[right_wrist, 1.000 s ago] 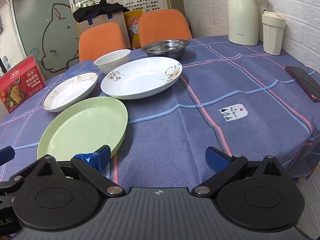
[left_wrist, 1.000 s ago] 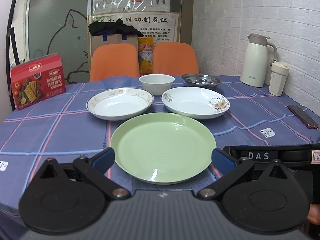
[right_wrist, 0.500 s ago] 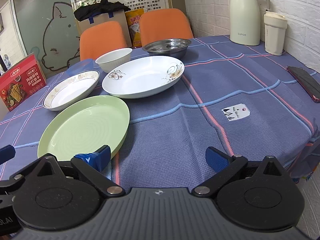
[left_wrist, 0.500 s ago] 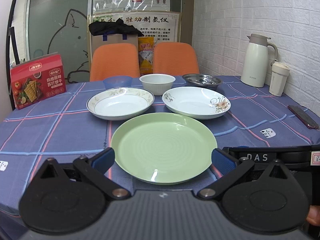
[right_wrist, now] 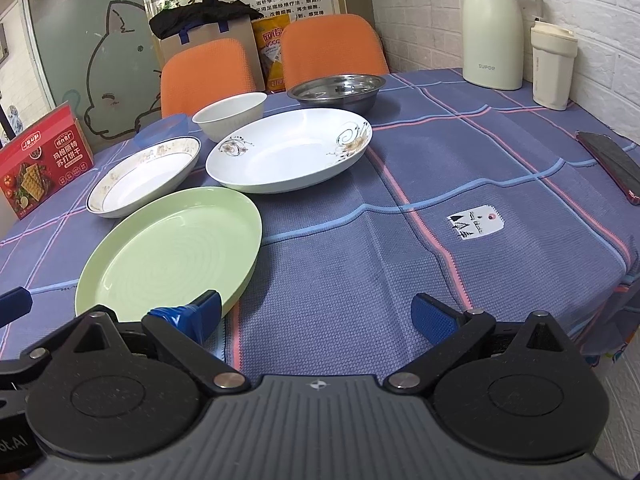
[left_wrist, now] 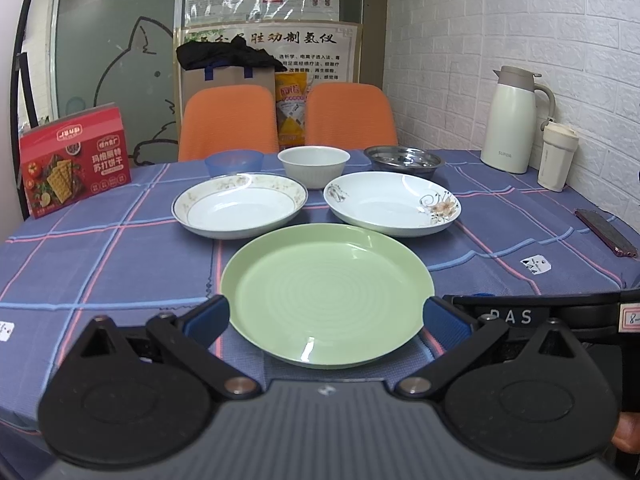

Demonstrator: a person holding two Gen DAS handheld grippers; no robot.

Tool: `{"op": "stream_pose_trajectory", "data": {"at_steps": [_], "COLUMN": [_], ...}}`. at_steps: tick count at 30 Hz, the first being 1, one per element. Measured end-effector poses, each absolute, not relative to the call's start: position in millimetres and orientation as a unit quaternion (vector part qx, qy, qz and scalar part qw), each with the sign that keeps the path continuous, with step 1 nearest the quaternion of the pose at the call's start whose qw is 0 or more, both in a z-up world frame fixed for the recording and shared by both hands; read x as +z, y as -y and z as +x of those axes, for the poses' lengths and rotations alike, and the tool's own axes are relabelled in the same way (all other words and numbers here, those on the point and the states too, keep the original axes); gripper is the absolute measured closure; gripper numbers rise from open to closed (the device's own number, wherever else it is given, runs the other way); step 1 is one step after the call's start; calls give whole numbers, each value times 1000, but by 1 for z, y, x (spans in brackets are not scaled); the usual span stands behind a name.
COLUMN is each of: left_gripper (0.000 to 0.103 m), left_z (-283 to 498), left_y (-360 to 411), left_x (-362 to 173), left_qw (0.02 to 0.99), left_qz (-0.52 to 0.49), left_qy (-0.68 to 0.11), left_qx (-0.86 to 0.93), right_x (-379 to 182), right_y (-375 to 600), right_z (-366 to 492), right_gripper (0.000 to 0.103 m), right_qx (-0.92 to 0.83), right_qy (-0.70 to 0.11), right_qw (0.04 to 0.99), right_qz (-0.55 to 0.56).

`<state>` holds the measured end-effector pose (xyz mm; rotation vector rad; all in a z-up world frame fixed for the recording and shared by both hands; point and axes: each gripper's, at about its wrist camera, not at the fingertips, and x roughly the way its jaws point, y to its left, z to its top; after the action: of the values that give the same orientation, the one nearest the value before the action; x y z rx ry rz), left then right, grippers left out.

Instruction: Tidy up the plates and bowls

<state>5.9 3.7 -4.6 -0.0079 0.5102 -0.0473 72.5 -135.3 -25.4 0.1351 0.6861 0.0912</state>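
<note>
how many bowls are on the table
3, in a row at the far edge behind the plates: a translucent blue plastic bowl on the left, a white ceramic bowl in the middle, and a shiny steel bowl on the right. None looks hidden.

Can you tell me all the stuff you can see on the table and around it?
Round green plate: 1, pale green, nearest on the table.
White gold-rimmed plate: 1, behind it, left.
White flower-painted plate: 1, behind it, right.
White ceramic bowl: 1, back middle.
Blue plastic bowl: 1, back left.
Shiny steel bowl: 1, back right.
Red cracker box: 1, left edge.
Cream thermos jug: 1, by the brick wall.
Cream lidded cup: 1, beside the jug.
Dark flat case: 1, right edge.
Blue checked tablecloth: 1, covers the table.
Orange chairs: 2, behind the table.
Left gripper: black, blue jaws open beside the green plate.
Right gripper: black, blue jaws open.
</note>
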Motion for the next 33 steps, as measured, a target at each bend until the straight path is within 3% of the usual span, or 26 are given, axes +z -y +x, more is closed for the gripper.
{"op": "stream_pose_trajectory", "data": {"at_steps": [23,33], "left_gripper": [0,0], "left_z": [23,69], "left_y": [-20,-73], "left_x": [-5,2], "left_qw": [964,955], "left_qz": [-7,-42], "left_qy": [-264,-293], "left_qx": [-13,5], "right_x": [-27,-19], "right_y": [134,109], "right_z": [91,123], "right_gripper": [14,14], "right_qx": [42,84], "right_qy": [-348,-349], "right_qw": [934,932], "right_qz": [66,43]}}
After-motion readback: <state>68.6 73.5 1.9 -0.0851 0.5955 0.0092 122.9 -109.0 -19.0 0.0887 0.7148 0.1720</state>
